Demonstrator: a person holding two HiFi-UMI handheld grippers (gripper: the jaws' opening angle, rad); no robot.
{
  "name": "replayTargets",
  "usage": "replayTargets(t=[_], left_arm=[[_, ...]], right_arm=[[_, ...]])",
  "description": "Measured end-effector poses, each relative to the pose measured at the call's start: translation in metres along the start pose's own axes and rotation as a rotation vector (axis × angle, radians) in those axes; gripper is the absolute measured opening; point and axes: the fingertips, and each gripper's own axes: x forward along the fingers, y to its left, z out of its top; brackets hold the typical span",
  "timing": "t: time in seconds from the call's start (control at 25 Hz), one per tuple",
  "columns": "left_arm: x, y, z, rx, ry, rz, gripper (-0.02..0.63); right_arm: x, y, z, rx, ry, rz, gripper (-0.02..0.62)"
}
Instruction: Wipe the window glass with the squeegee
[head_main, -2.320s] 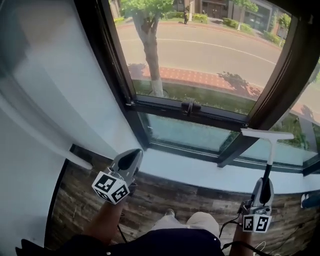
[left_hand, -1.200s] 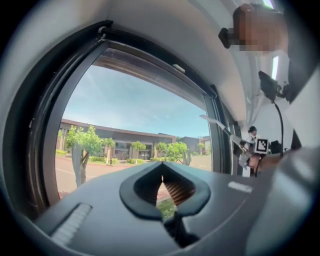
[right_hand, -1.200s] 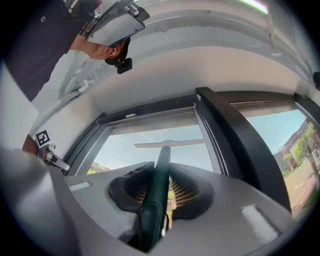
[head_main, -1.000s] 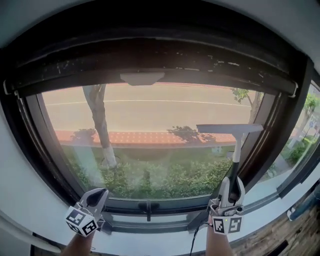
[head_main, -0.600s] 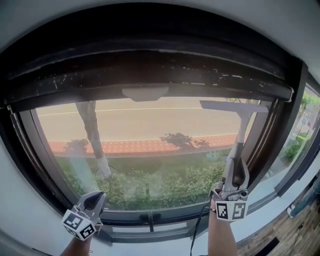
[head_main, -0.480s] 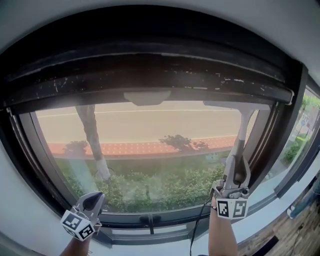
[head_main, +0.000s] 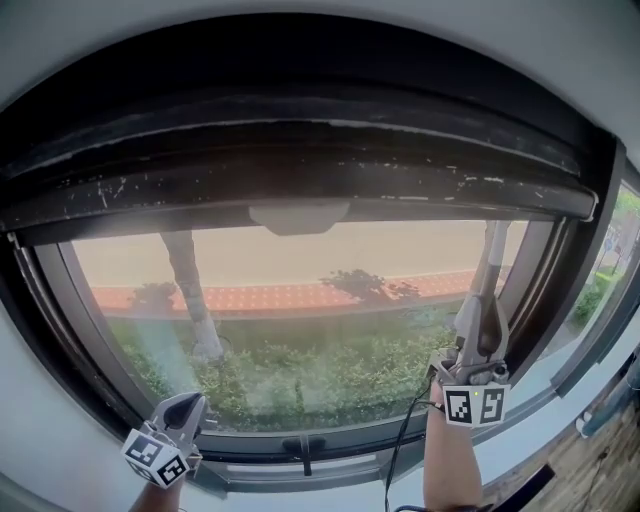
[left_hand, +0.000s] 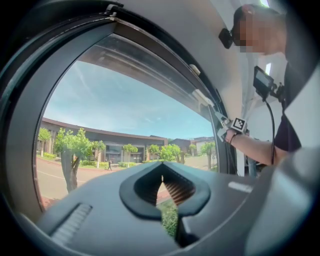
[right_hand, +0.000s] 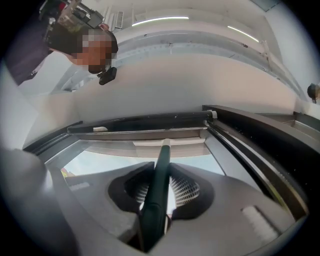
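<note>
The squeegee has a dark green handle (right_hand: 159, 180) and a white blade (right_hand: 169, 143) that lies against the top of the window glass (head_main: 300, 300), just under the upper frame. In the head view only its pale shaft (head_main: 492, 262) shows; the blade is hidden by the dark frame. My right gripper (head_main: 480, 325) (right_hand: 161, 187) is shut on the handle, at the glass's right side. My left gripper (head_main: 183, 408) (left_hand: 161, 186) hangs low at the left, shut with nothing in it, apart from the glass.
A thick dark window frame (head_main: 300, 160) rings the glass, with a latch (head_main: 300, 447) on its bottom rail. Right of it, a dark post (head_main: 545, 290) stands close to the squeegee's shaft. White wall surrounds the window. Outside are a tree, shrubs and a road.
My right gripper has carried the squeegee up the right side of the glass until its blade reached the upper frame. The head view rose from the sill. My left gripper stayed low.
</note>
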Motion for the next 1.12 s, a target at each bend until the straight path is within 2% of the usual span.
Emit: replayTargets(t=[0.52,1.12], left_arm=[[-0.020,-0.005,-0.033,-0.072,0.039,0.030,0.002],[-0.037,-0.019,-0.048,-0.076,0.070,0.036,0.003]], right_arm=[[-0.014,0.002,-0.009,0.015,0.020,-0.006,0.100],[-0.050,0.007,-0.024,0.025,0.085,-0.024,0.101]])
